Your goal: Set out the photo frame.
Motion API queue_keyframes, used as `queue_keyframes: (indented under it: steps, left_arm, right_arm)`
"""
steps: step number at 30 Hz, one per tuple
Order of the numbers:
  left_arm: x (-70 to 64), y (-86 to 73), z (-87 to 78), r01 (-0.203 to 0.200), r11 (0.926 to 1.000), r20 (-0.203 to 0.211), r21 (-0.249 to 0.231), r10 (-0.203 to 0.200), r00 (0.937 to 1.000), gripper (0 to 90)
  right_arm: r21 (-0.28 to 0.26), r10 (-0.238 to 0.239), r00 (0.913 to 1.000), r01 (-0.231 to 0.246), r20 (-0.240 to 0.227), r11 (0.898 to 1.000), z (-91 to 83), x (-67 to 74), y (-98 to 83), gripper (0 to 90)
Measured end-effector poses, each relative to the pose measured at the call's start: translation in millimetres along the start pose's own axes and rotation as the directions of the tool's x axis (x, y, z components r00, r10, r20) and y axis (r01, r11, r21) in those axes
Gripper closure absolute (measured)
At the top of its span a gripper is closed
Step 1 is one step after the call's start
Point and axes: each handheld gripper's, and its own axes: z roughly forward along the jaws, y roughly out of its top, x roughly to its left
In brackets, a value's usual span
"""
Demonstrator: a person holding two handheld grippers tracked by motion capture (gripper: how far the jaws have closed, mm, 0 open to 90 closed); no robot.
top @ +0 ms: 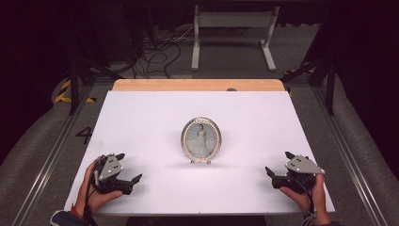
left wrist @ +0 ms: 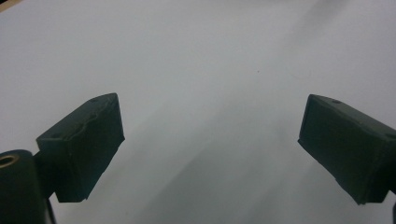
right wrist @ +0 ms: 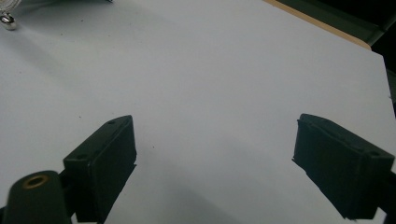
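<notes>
Black jaws stand wide apart on both grippers, nothing between them. The left gripper (top: 130, 167) rests at the near left of the white table (top: 141, 117), the right gripper (top: 279, 163) at the near right. Between them, farther back, an oval silver picture frame (top: 201, 140) stands upright.

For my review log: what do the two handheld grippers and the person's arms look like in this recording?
Both the left gripper and the right gripper are black, with two blocky, flat-faced jaws and a grey three-cornered plate on top. A brass-coloured ring sits near each gripper's jaw base in the gripper views. Dark cables trail back over both hands. The left wrist shows a red band and a dark sleeve edge with a pale stripe.
</notes>
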Motion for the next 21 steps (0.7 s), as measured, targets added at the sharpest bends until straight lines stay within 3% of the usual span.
queue_keyframes:
  steps: [7, 9, 12, 16, 21]
  left_arm:
    - [3.3, -14.1, -13.6, 0.062, 0.9980, -0.006, -0.013, -0.062, 0.9980, 6.9]
    - [3.8, -16.3, -15.9, 0.075, 0.9970, -0.007, -0.022, -0.075, 0.9972, 7.0]
    - [6.0, -16.7, -17.4, 0.092, 0.9953, -0.007, -0.030, -0.092, 0.9957, 7.0]
    - [4.8, -17.4, -17.1, 0.093, 0.9954, -0.008, -0.023, -0.093, 0.9956, 7.0]
    - [5.3, -16.5, -18.1, 0.094, 0.9950, -0.011, -0.034, -0.094, 0.9955, 7.1]
  right_arm:
    - [0.006, 0.041, 0.9991, -0.041, 0.004, 0.999, -8.2, -5.8, -15.0, 12.8]
    - [0.005, 0.087, 0.9962, -0.087, -0.005, 0.996, -9.6, -8.7, -22.1, 12.8]
    - [-0.005, 0.092, 0.9958, -0.092, 0.005, 0.996, -10.0, -9.7, -24.8, 13.2]
    - [-0.037, 0.099, 0.9951, -0.099, -0.001, 0.994, -12.8, -11.1, -22.7, 13.1]
    - [-0.023, 0.102, 0.9948, -0.102, -0.005, 0.995, -11.4, -10.2, -24.6, 13.0]
